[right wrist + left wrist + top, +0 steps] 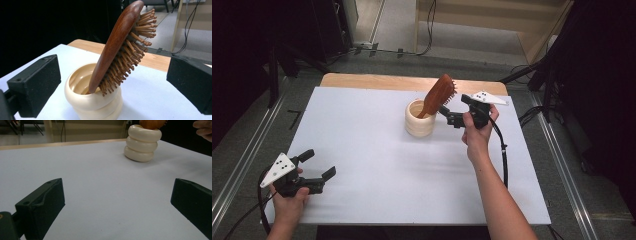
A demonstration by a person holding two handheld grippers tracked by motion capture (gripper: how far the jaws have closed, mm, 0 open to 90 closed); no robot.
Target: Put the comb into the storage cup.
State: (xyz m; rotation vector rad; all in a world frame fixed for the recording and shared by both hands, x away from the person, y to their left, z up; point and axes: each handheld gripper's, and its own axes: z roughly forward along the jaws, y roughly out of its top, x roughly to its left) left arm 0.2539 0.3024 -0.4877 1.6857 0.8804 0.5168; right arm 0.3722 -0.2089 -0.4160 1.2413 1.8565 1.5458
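Your right gripper [453, 106] sits near the far right part of the white table [377, 165], its jaws spread wide on either side of the hairbrush [439, 95] and clear of it. The hairbrush stands handle-down in the cream holder [419, 120], tilted so its head leans over the rim toward the far right; in the right gripper view its bristles [130, 60] face the right-hand jaw. Your left gripper [318, 165] rests at the near left corner, close to the table's front edge, jaws also spread and empty, with a broad stretch of bare tabletop between it and the holder. The brush is smooth, reddish-brown wood with round-tipped wooden pins; the holder looks glossy, shaped like three stacked rings. The table top is matte white over a wooden board [377, 80], with grey floor and cables beyond.
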